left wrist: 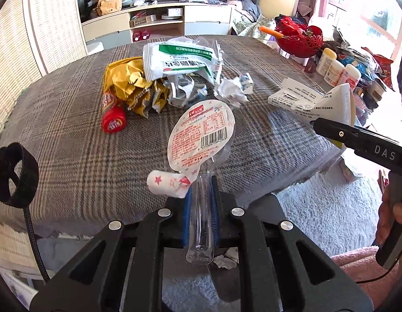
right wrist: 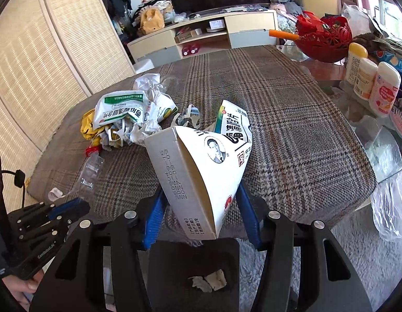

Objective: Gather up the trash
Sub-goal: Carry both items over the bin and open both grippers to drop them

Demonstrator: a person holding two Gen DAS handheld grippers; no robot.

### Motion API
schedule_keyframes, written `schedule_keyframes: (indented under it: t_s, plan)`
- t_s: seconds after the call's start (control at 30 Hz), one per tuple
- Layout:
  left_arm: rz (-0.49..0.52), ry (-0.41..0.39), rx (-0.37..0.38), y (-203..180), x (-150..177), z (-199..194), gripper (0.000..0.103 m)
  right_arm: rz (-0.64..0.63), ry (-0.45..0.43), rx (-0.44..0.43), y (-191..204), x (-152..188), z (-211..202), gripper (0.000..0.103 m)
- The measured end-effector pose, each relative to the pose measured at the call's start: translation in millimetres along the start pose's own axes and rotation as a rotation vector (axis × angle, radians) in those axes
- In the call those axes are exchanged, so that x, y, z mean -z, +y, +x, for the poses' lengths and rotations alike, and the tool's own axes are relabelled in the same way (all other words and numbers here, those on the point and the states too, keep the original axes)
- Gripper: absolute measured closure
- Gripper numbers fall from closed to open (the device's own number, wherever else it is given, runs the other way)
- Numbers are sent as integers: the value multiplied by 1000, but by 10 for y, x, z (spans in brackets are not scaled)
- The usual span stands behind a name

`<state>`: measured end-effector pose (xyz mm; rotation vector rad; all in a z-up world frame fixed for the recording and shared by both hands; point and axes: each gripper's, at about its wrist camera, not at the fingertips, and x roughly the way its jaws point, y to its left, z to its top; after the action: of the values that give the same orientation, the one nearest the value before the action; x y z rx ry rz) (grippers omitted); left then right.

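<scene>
Pinching a clear plastic blister pack (left wrist: 201, 156) by its narrow stem, the left tool (left wrist: 201, 195) sits low in the middle of the left wrist view, its blue pads clenched on either side of the stem. The pack's long axis runs up the frame from the tool, its round printed card backing with the barcode tilted slightly left and facing the camera, and a peeled, curled flap (left wrist: 169, 183) hangs at its lower left. Beyond it, on the plaid-covered desk (left wrist: 71, 130), a heap of trash lies in the upper middle: a gold foil wrapper (left wrist: 128, 83), a white and green packet (left wrist: 180, 57), crumpled paper (left wrist: 232, 91) and a red-capped tube (left wrist: 114, 122) at the heap's left edge. In the right wrist view, the right tool (right wrist: 201, 208) is clamped on a flattened white carton (right wrist: 201, 171), which stands nearly upright between the blue fingers, its long axis rising up and slightly right, its open edge toward the camera. It blocks much of the desk's middle. Behind it to the upper left lies the same heap; at the upper right of the frame a red bowl (right wrist: 323, 44) and several white bottles (right wrist: 370, 78) stand near the desk's far edge. A dark bin (right wrist: 195, 273) with paper scraps sits below the tool.
</scene>
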<state>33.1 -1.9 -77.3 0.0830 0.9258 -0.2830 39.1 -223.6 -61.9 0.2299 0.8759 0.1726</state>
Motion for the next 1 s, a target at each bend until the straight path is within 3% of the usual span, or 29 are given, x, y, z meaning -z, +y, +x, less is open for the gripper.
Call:
schedule_keyframes:
  t_s: [0.57,0.77,1.0]
  plan:
    - [-20,-67,37,-410,580,-463,91,-23,-75,-78,14,602,-810,50]
    - [-11,-54,48,-543,810,-486,91,-13,-50,-77,-70,842,-934,50]
    - [-46,8,74,-576,1095,-363,91,8,41,-66,-96,1075,-701,50]
